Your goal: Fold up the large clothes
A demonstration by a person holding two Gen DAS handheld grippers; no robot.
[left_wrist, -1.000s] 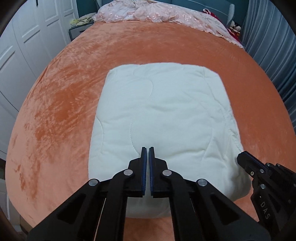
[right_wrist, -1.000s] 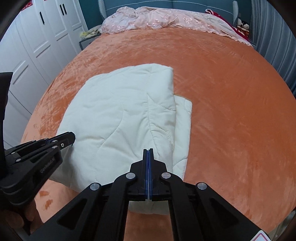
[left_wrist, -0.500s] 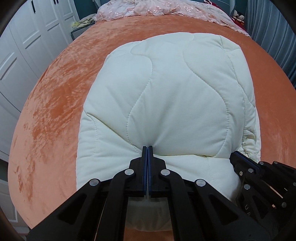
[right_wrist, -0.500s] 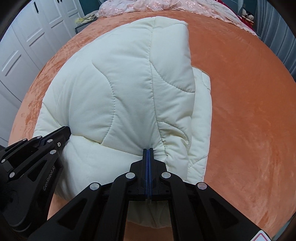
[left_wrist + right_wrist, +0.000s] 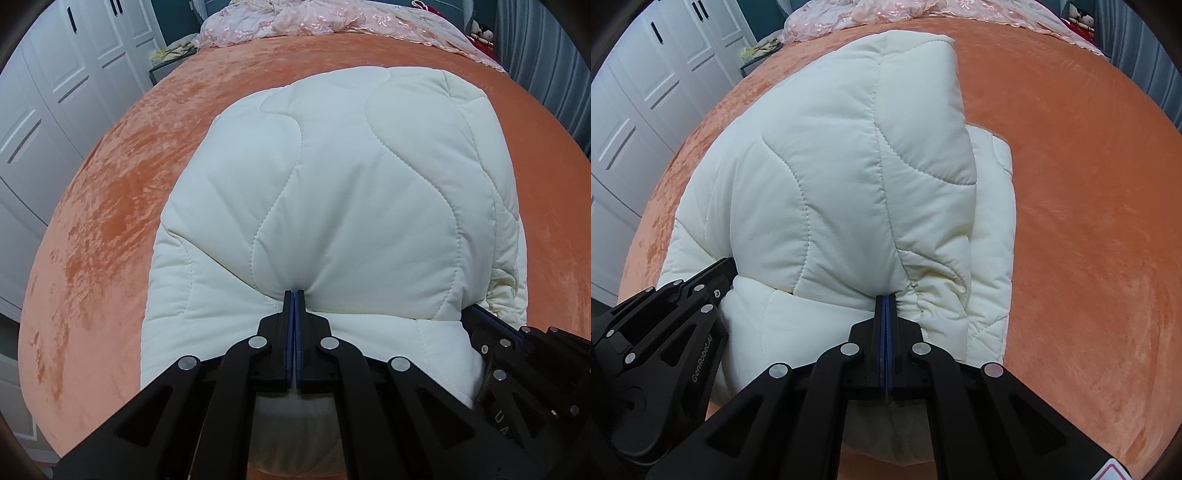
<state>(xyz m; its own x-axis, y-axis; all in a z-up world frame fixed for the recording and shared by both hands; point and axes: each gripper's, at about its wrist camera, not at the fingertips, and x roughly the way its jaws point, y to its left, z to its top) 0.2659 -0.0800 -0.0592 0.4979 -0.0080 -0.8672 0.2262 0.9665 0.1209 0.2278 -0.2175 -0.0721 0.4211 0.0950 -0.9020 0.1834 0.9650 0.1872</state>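
Grippers, left (image 5: 294,295) and right (image 5: 885,298), each clenched on the near edge of a cream quilted coat (image 5: 351,192), hold its folded half on the orange bed (image 5: 110,206).

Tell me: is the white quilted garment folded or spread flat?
Folded: the white quilted garment lies in stacked layers on the orange bedcover, lower layers showing beneath its top layer.

Black linkage arms, silver rivets; blue-lined fingers (image 5: 300,306); white lettering
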